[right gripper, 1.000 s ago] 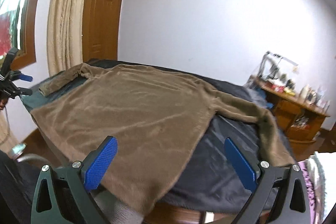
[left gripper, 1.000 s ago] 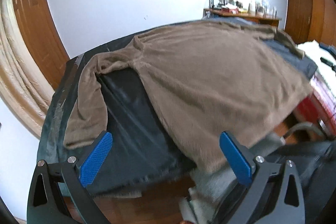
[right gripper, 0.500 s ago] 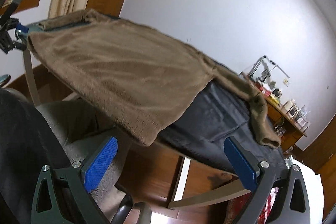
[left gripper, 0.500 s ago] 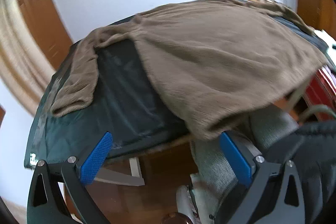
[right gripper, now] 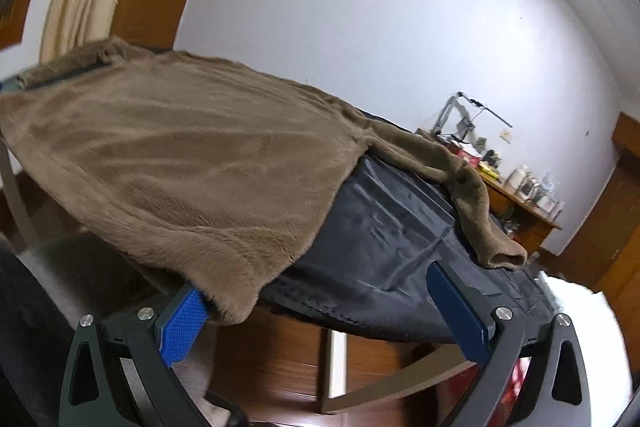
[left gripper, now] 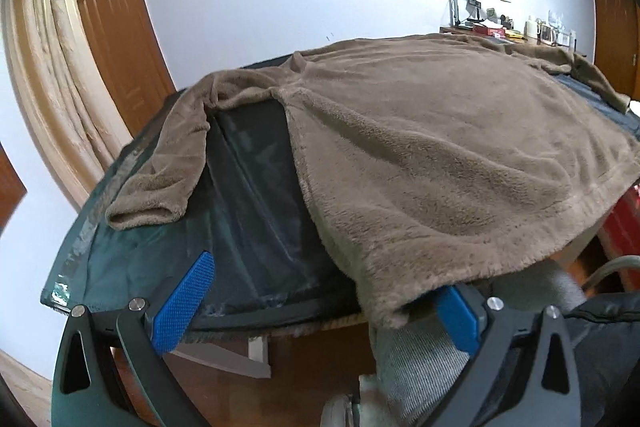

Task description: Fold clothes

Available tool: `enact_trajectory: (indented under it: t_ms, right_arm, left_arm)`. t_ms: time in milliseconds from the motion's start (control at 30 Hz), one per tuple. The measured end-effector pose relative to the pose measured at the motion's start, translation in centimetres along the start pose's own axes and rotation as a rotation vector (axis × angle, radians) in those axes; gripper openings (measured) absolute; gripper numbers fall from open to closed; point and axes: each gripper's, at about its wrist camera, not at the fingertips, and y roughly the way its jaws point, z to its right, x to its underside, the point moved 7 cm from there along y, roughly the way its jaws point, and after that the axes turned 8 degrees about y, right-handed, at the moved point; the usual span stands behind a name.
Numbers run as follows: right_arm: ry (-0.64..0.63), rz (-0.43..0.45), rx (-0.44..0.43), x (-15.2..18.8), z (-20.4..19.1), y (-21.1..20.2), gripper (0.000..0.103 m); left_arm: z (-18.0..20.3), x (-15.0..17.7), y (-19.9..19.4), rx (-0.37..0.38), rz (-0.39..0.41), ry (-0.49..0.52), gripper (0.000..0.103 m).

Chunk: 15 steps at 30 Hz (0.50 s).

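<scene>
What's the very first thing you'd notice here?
The big fuzzy brown sweater, spread flat on a dark-covered table with its hem drooping over the near edge. Then the blue-padded left gripper and right gripper, both open just below that hem's corners.

You have nothing to read here: no text, label, brand, number or sign is legible in either wrist view. The small boxes and jars on the far side desk (left gripper: 516, 31) show patches of red and yellow, but they are too small and blurred for you to make out any lettering. The brown sweater (left gripper: 440, 147) carries no visible tag or print, and the blue pads (left gripper: 182, 307) of your claws bear only a textured pattern.
</scene>
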Motion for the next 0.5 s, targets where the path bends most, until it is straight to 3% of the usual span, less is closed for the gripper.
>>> enact_trajectory:
  t_ms: [133,300,500]
  right_arm:
    - [0.034,0.041,0.083,-0.4,1.5,0.0,0.103]
    - [0.152,0.070,0.152,-1.5,4.5,-0.2,0.103]
    - [0.148,0.011,0.153,-0.7,4.4,0.3,0.103]
  left_arm:
    - [-1.3,-0.2,0.1,-0.127,0.000,0.029,0.103]
    - [-3.9,0.0,-0.5,-0.076,-0.006,-0.033,0.103]
    - [-6.1,1.2,-1.1,-0.064,-0.019,-0.071,0.103]
